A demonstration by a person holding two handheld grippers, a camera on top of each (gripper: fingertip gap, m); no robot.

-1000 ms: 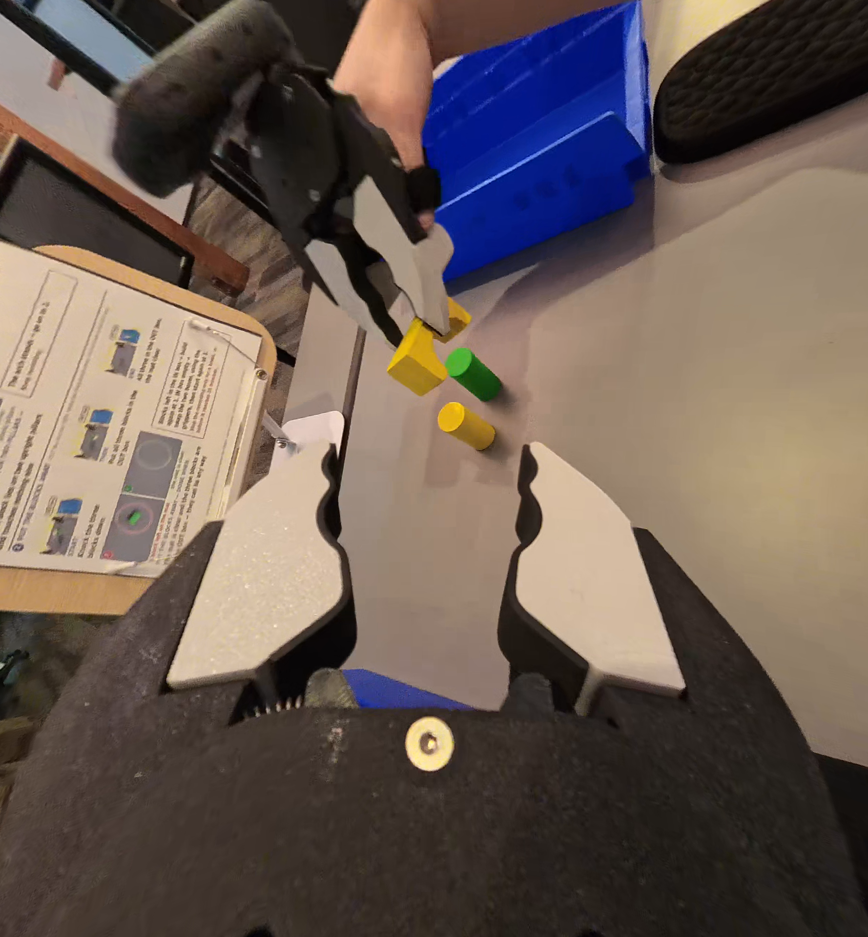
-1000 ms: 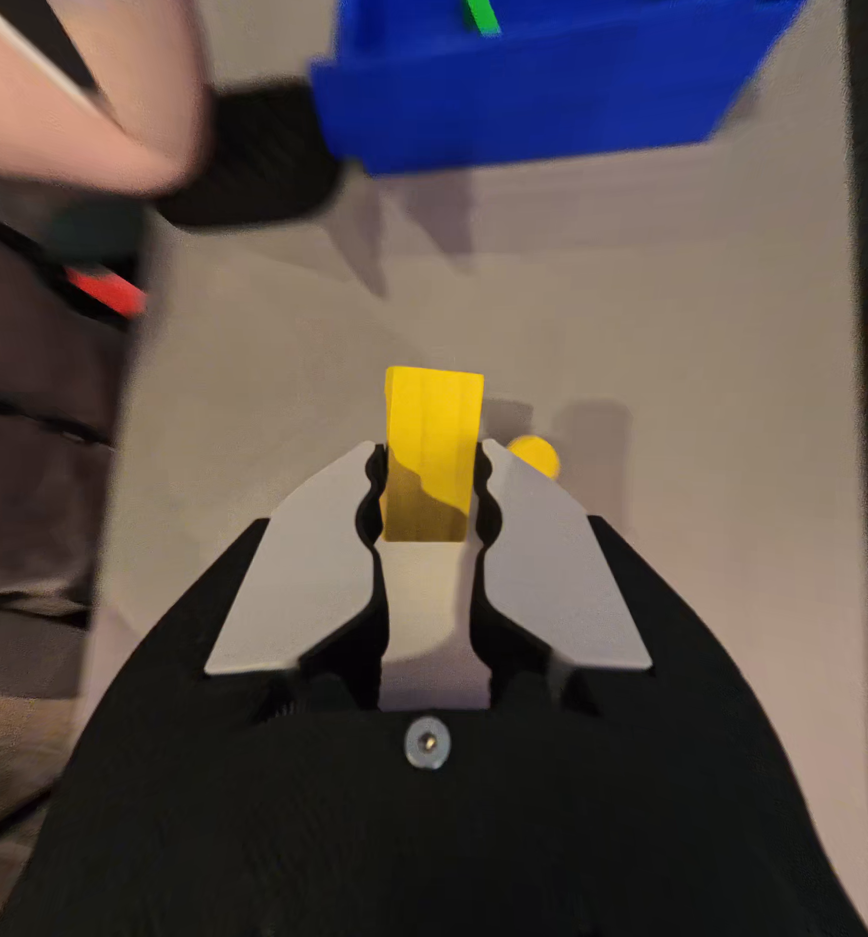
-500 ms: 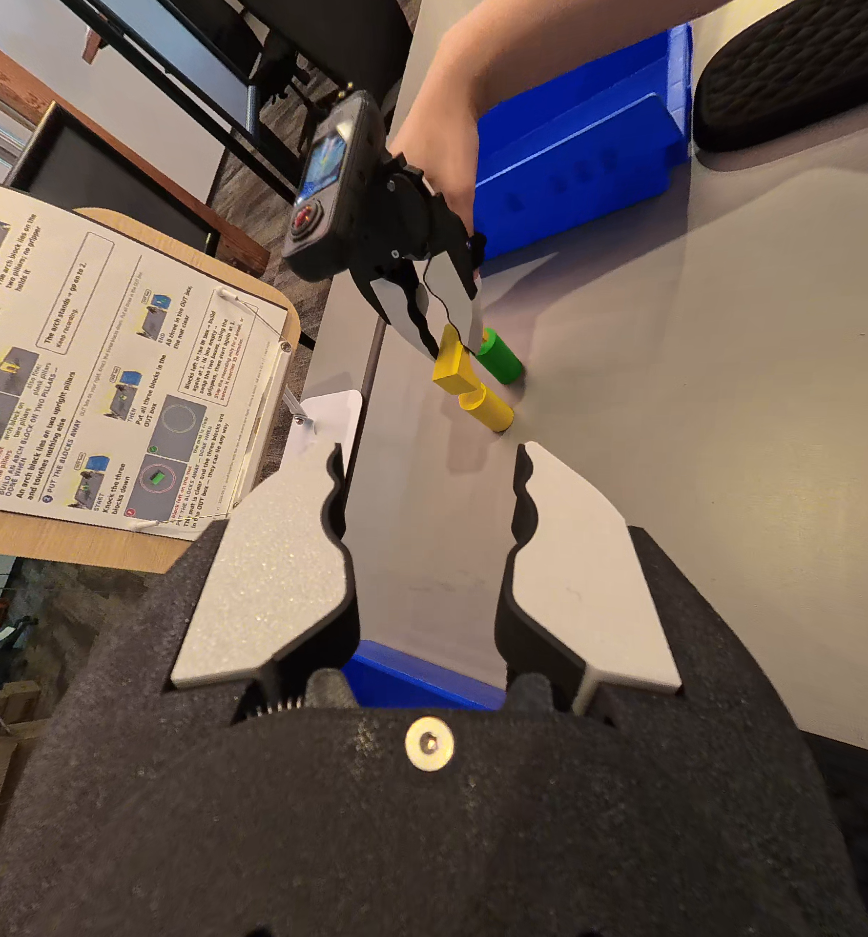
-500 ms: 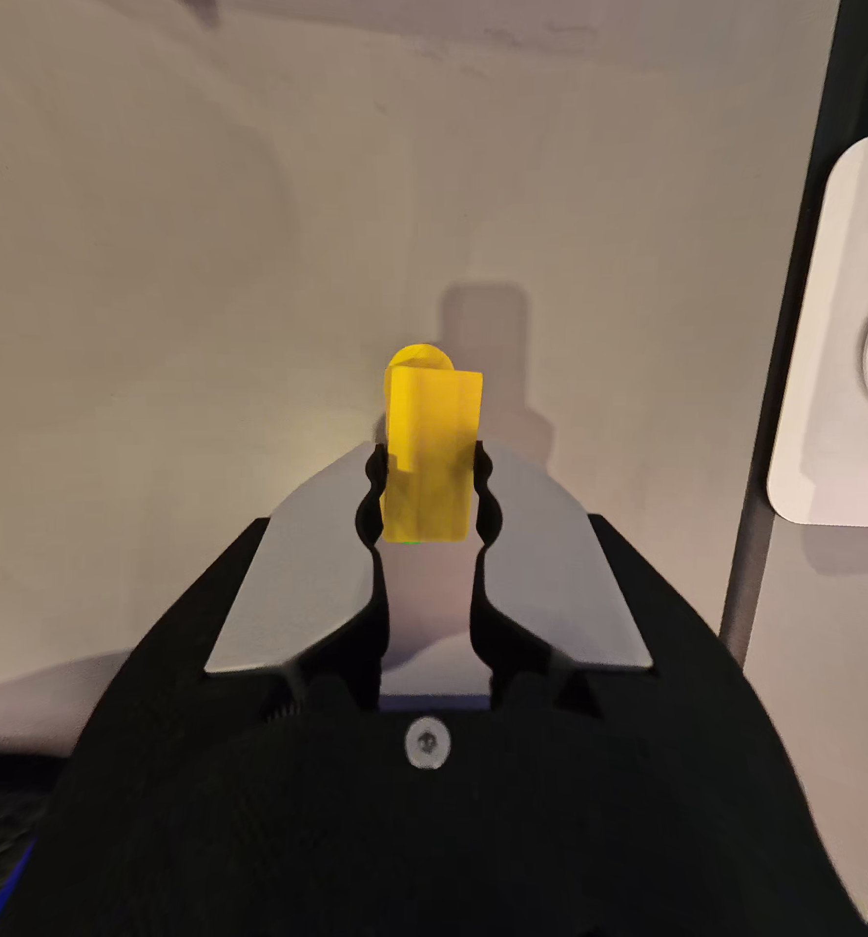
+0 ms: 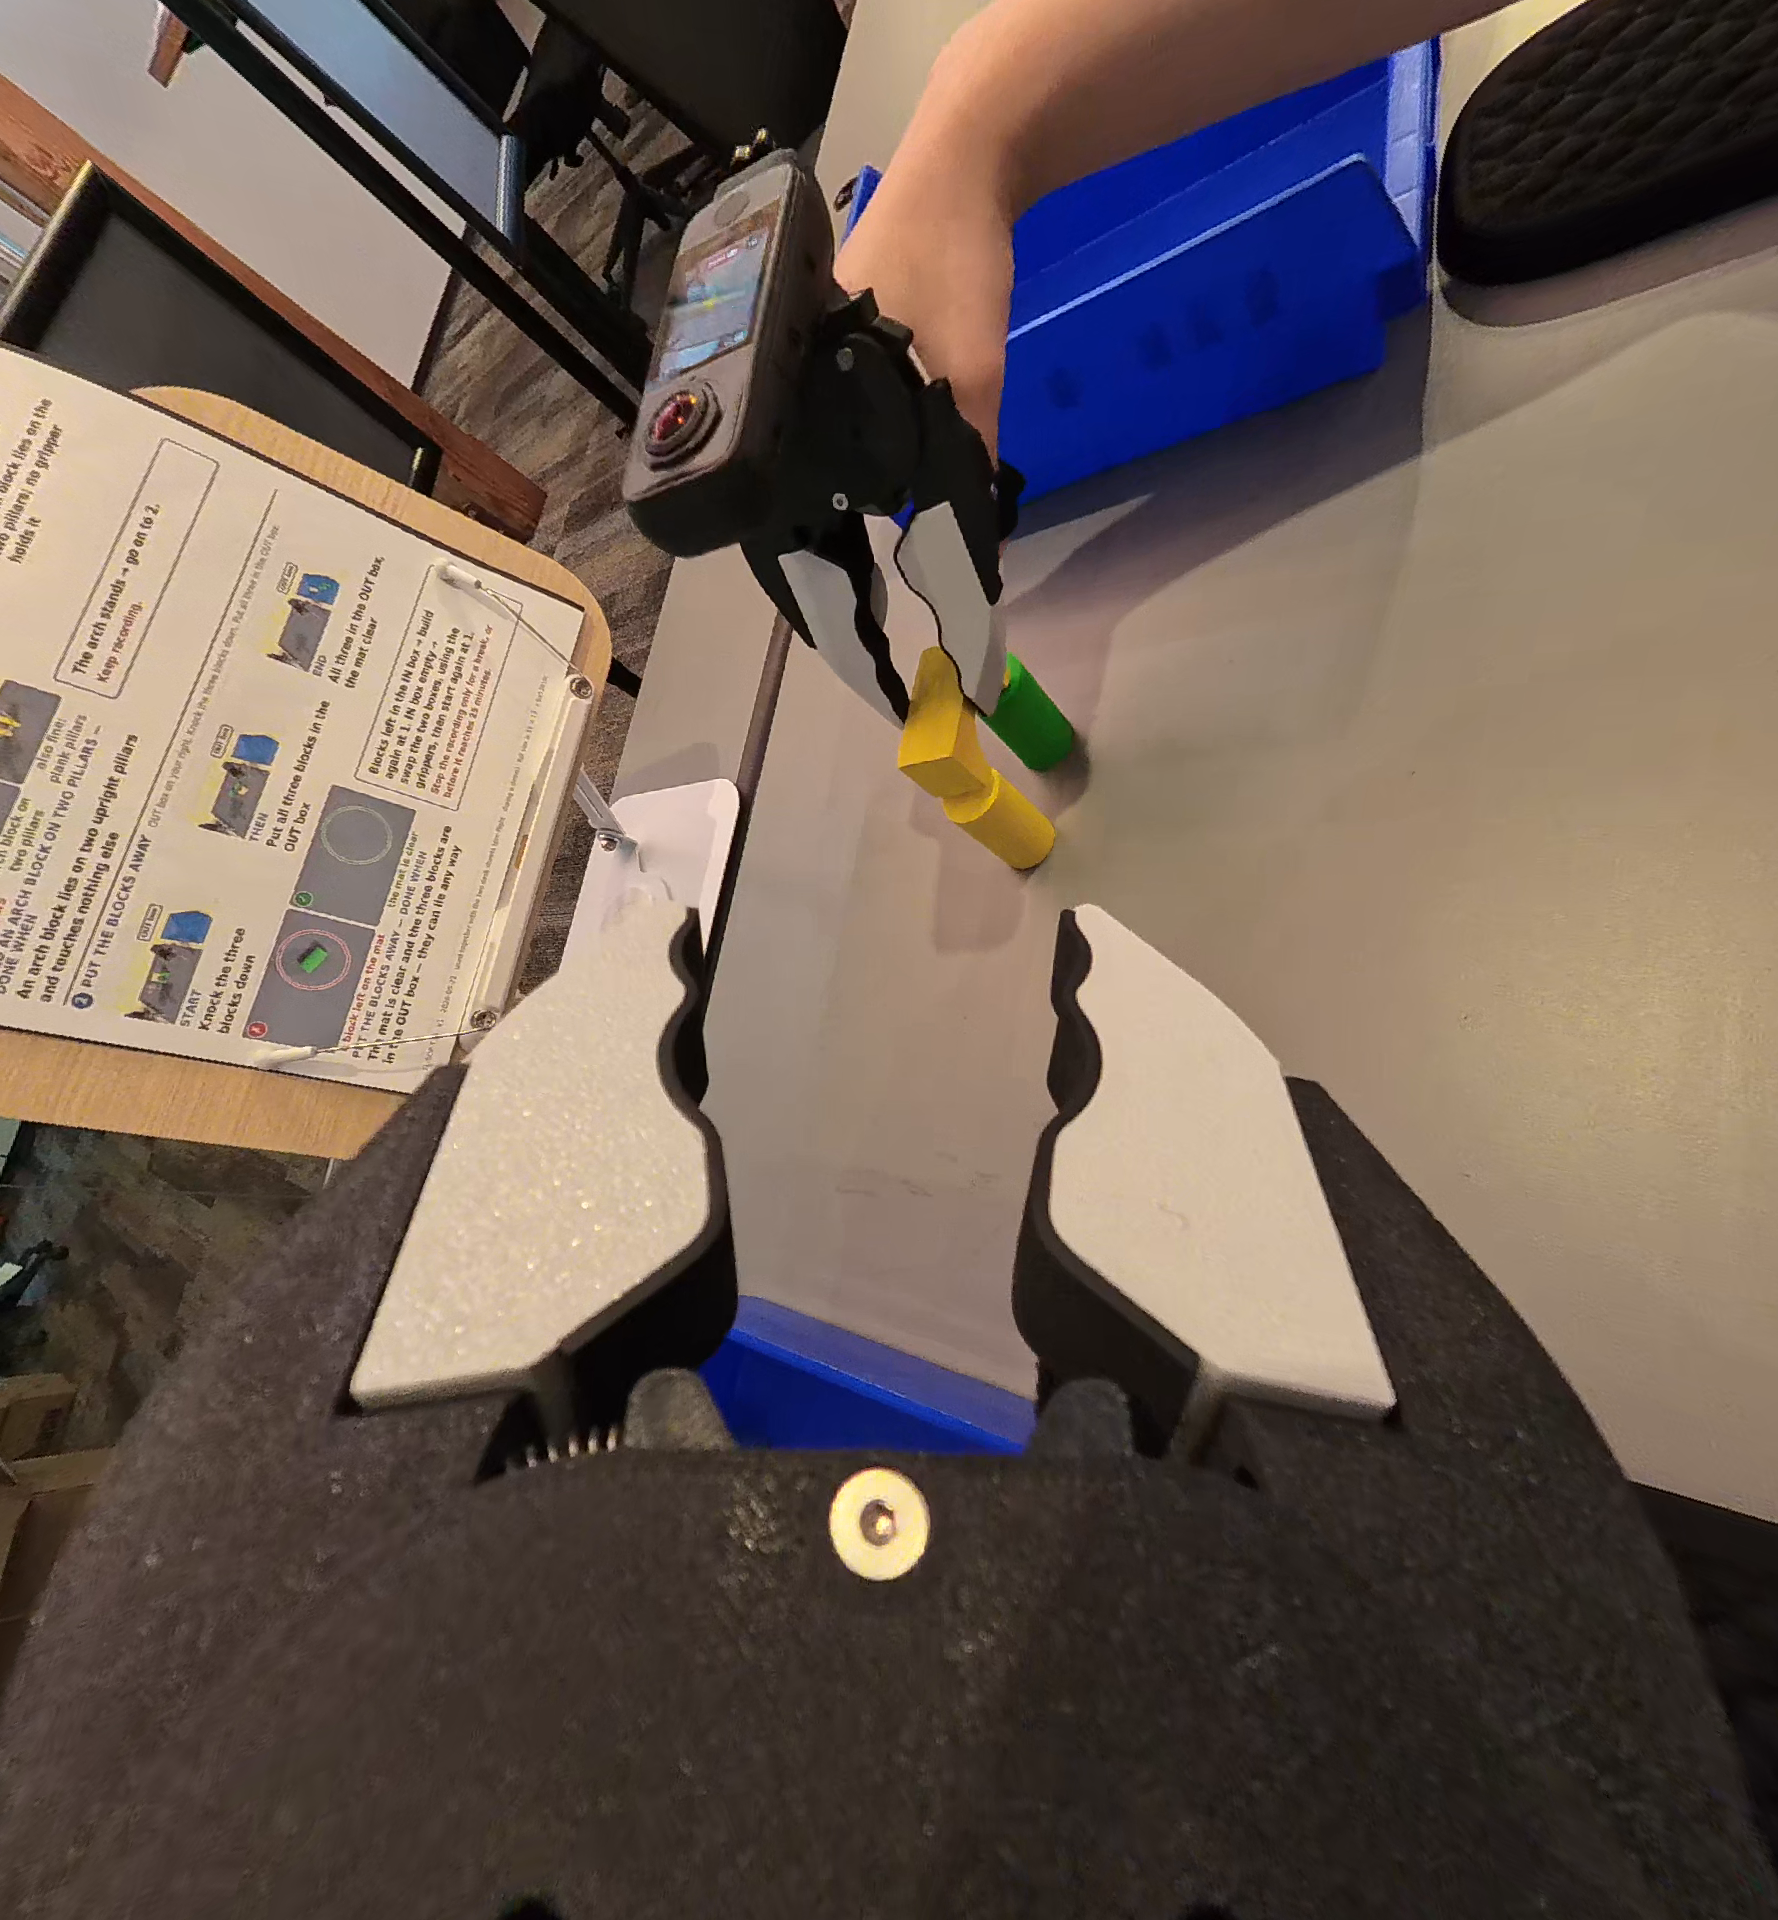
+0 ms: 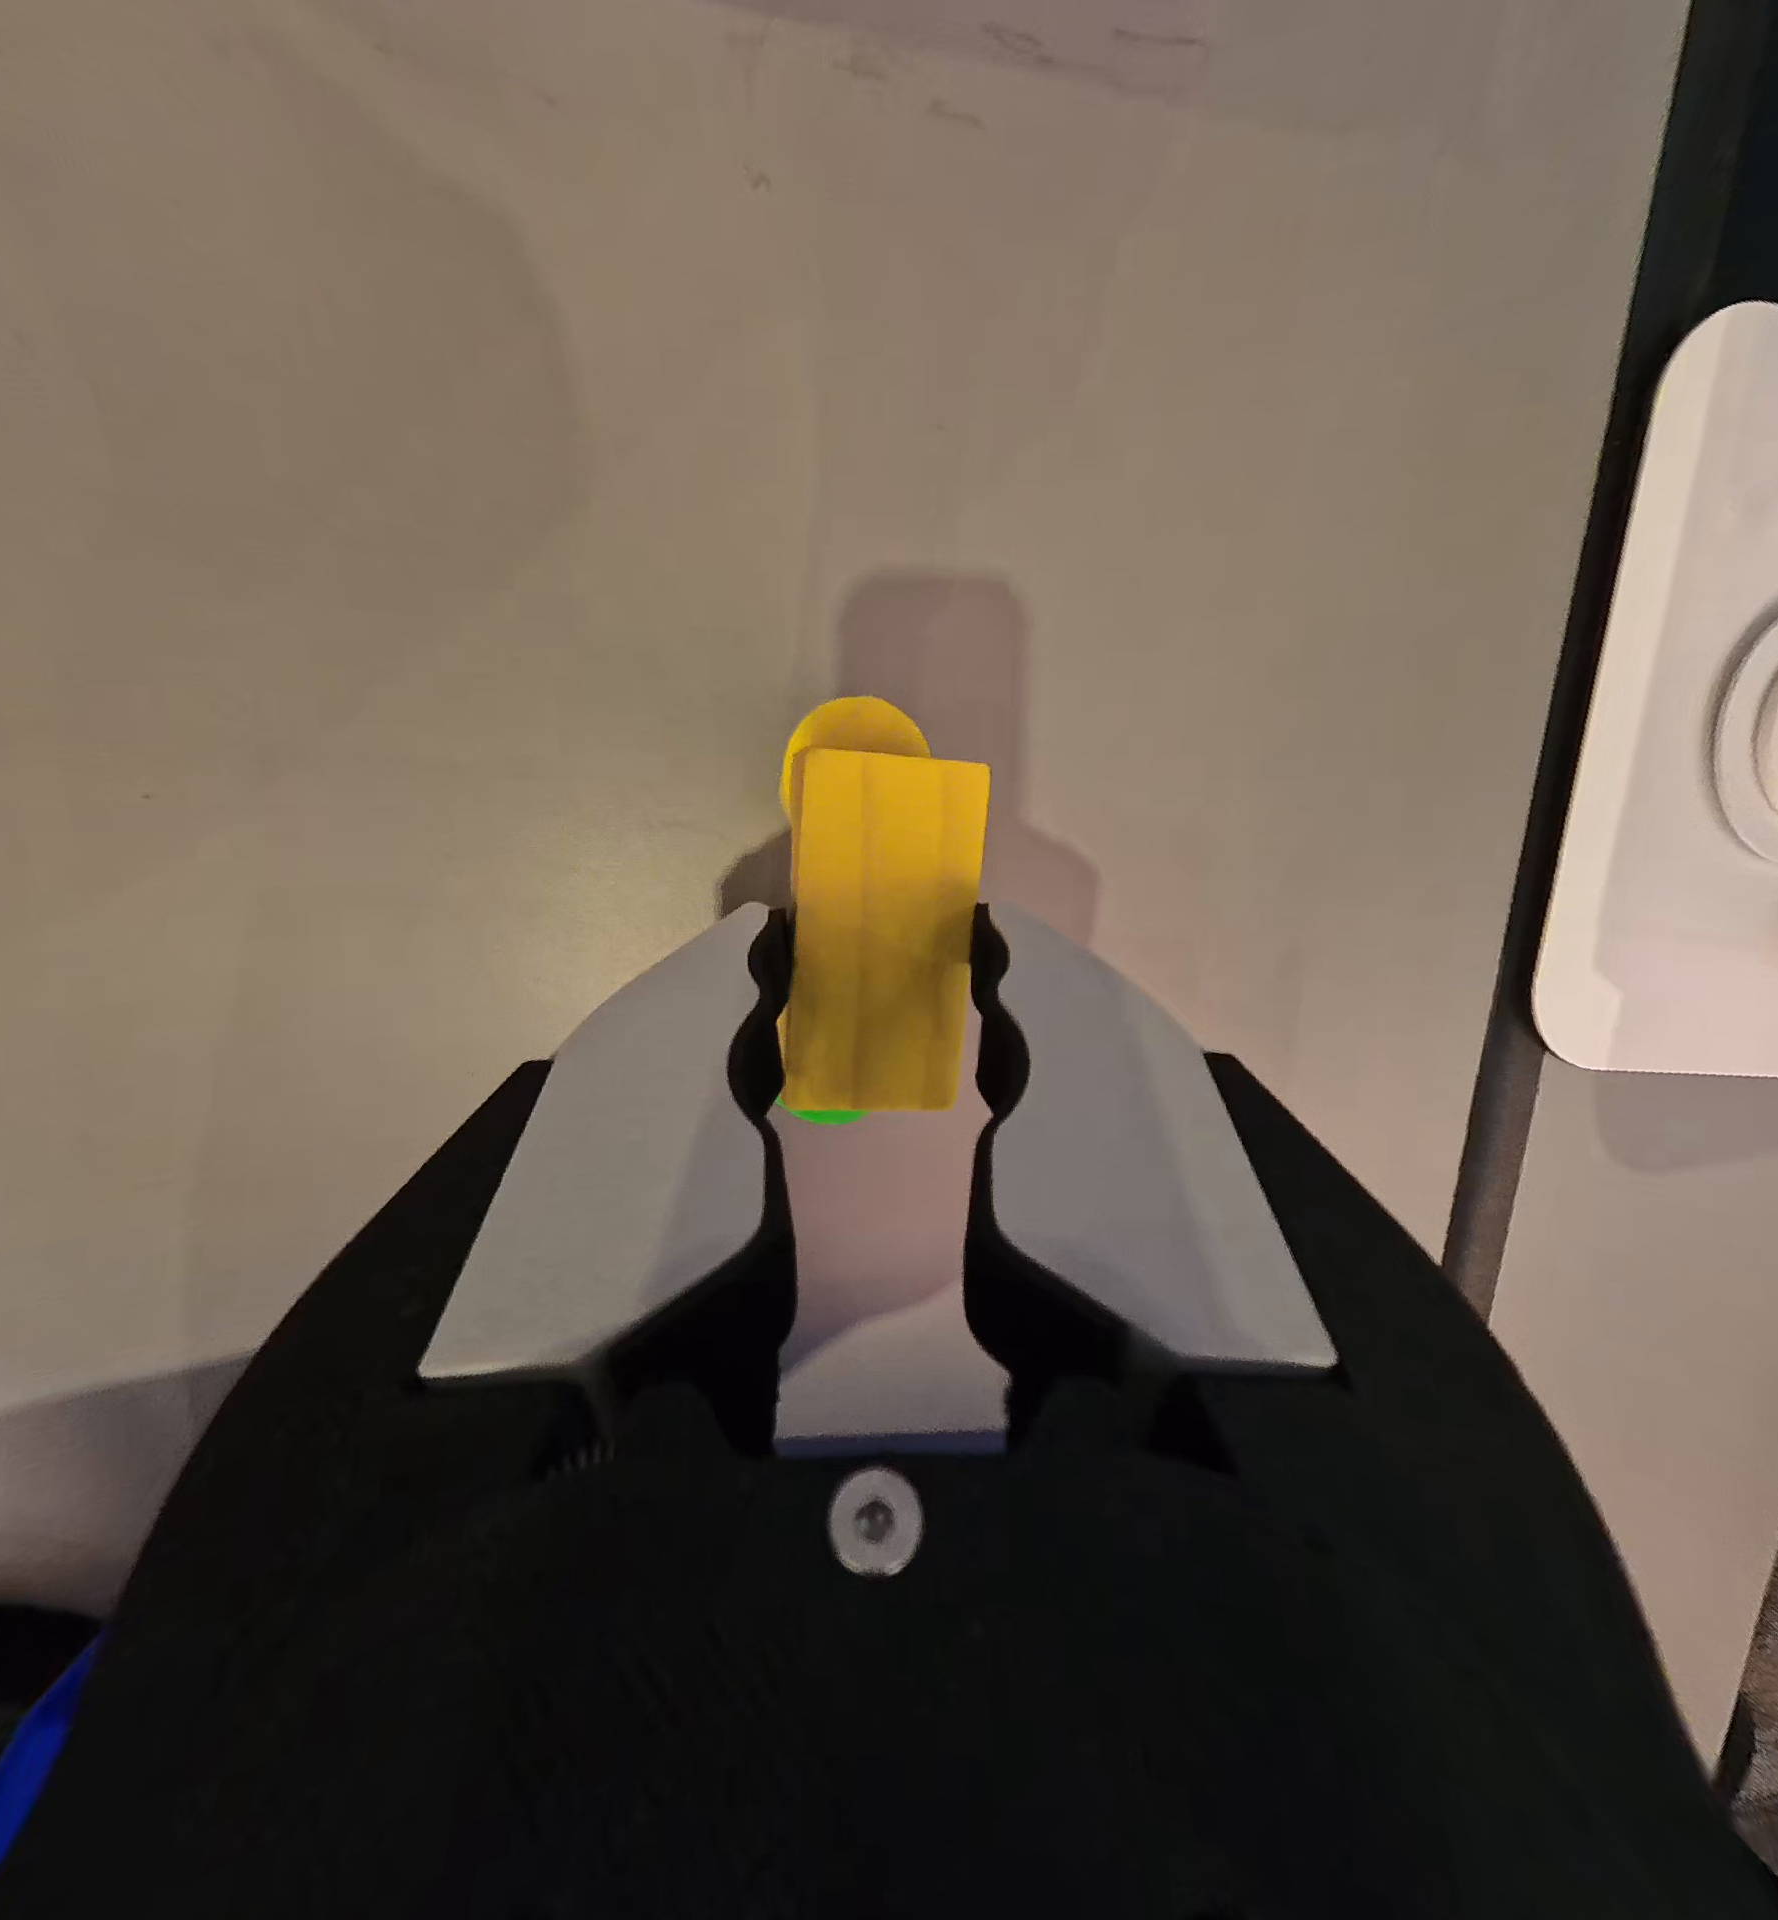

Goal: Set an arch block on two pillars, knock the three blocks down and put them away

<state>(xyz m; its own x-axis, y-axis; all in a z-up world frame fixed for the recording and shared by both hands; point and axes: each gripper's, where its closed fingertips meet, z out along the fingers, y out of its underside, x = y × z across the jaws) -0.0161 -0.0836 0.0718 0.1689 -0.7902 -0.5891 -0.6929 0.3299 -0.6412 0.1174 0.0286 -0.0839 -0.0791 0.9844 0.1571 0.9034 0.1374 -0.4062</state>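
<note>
- Right gripper point(image 6: 880, 940): fingers pinching yellow arch block point(image 6: 880, 935), over yellow pillar point(image 5: 1004, 821) and green pillar point(image 5: 1030, 719).
- Left gripper point(image 5: 880, 1029): fingers spread, empty, above worktop point(image 5: 1436, 831).

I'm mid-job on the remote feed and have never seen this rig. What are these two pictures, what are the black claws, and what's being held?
There is no robot arm: a person holds a two-finger claw in each hand, and a camera on each claw looks forward along its fingers.

The left wrist view shows the left claw open and empty above the grey table. Farther off in it, a hand holds the right claw, shut on the yellow arch block. Under the block stand a green pillar and a yellow pillar; whether the block touches them yet I cannot tell.

The right wrist view looks down along the right claw at the same block, with both pillars peeking out beneath.

A blue bin sits behind, and an instruction sheet lies to the left.
</note>
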